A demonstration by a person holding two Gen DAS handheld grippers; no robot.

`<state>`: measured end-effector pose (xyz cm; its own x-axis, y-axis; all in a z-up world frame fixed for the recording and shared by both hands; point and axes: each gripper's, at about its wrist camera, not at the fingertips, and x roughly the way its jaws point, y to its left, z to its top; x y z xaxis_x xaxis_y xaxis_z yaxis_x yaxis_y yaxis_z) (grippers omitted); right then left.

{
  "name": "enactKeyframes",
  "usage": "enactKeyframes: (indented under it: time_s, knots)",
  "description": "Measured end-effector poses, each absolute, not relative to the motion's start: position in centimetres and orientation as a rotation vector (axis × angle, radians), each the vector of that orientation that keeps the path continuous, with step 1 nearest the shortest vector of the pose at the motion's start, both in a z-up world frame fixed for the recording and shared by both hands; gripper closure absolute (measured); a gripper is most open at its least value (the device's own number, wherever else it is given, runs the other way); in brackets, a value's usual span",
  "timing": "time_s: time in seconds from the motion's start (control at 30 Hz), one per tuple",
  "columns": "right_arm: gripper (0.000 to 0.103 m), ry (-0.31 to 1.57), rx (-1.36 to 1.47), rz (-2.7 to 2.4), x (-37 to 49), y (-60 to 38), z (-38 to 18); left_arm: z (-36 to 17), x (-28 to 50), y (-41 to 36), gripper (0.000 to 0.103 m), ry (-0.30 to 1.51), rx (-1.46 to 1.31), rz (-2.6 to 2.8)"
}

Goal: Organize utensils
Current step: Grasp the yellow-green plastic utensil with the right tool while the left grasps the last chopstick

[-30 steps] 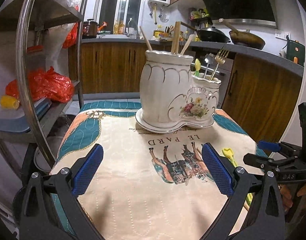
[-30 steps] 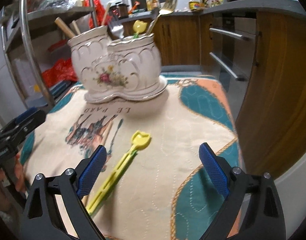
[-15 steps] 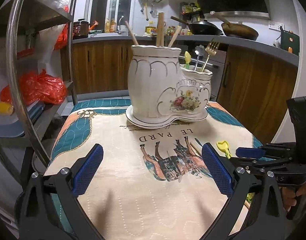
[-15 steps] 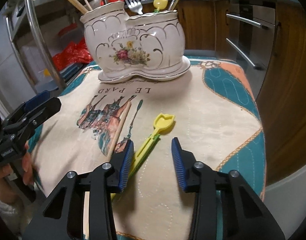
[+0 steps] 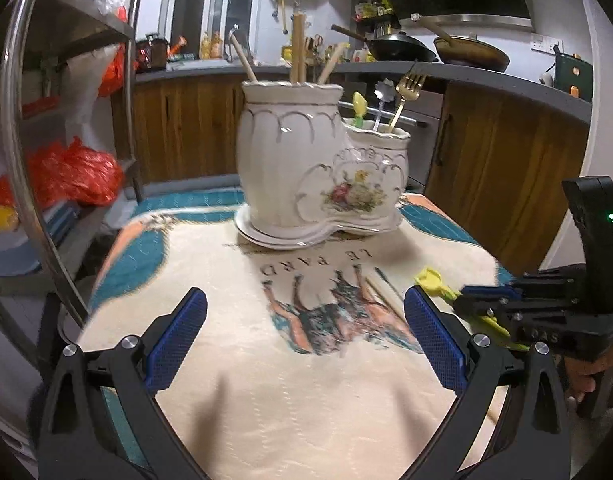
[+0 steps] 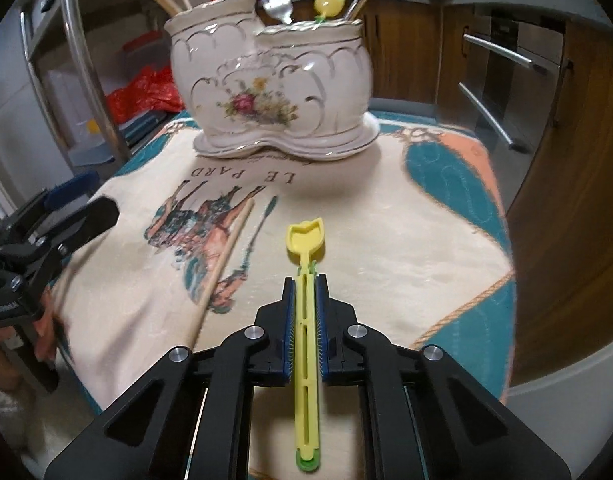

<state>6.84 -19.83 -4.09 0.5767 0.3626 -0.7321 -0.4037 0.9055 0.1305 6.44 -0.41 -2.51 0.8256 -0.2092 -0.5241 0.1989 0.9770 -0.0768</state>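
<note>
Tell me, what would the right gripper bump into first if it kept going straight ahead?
Probably the white ceramic utensil holder. The right gripper, shut on the yellow tulip spoon, points across bare cloth toward it; depth is unclear.

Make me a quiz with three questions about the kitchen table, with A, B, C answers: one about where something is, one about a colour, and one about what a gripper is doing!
1. Where does the loose wooden chopstick lie?
A. On the tablecloth, left of the spoon
B. Inside the holder
C. On the floor

2. What colour is the spoon in the right gripper?
A. Red
B. Yellow
C. Silver

3. What is the left gripper doing?
A. Squeezing a fork
B. Holding the holder
C. Open, holding nothing

Answers:
1. A: the chopstick rests flat on the cloth across the horse picture, in front of the white holder.
2. B: its bowl and handle are yellow, with a green tip.
3. C: its blue pads stand wide apart with only cloth between them.
</note>
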Motion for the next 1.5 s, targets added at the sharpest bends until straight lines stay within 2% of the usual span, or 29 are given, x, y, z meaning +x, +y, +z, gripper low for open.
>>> enactKeyframes:
  time_s: [0.3,0.37,0.43,0.47,0.53,0.6,0.73,0.8,1.0,1.1,1.5]
  knots:
    - [0.092,0.81,0.041,0.433,7.8,-23.5,-3.5,-3.3,6.8,-4.6,0.006,0.726,-0.002,-0.285]
    - [0.092,0.808,0.045,0.441,7.8,-23.6,-3.6,-3.5,6.7,-6.0,0.011,0.748,0.008,-0.306]
    - [0.092,0.805,0.039,0.444,7.7,-23.6,-3.5,-3.9,6.7,-7.6,0.026,0.761,0.064,-0.301]
    - [0.092,0.802,0.034,0.438,7.6,-23.6,-3.5,-4.0,6.6,-8.2,0.029,0.765,0.082,-0.302]
    - [0.092,0.798,0.019,0.427,7.4,-23.5,-3.5,-4.4,6.7,-9.1,0.045,0.78,0.118,-0.287]
    - [0.092,0.793,0.011,0.42,7.3,-23.5,-3.5,-5.0,7.0,-9.5,0.052,0.804,0.129,-0.267]
    - [0.092,0.786,0.007,0.425,7.1,-23.5,-3.3,-5.6,7.1,-9.3,0.081,0.825,0.129,-0.267]
    - [0.092,0.785,0.007,0.427,7.0,-23.5,-3.3,-5.5,7.4,-8.9,0.089,0.839,0.116,-0.287]
    - [0.092,0.788,0.008,0.435,6.9,-23.5,-3.3,-5.1,7.6,-7.4,0.091,0.875,0.088,-0.337]
    - [0.092,0.793,0.0,0.451,6.8,-23.1,-3.3,-4.7,7.8,-6.8,0.098,0.894,0.128,-0.344]
    - [0.092,0.833,-0.055,0.543,6.2,-21.2,-3.8,-4.3,7.3,-4.1,0.098,0.93,0.255,-0.321]
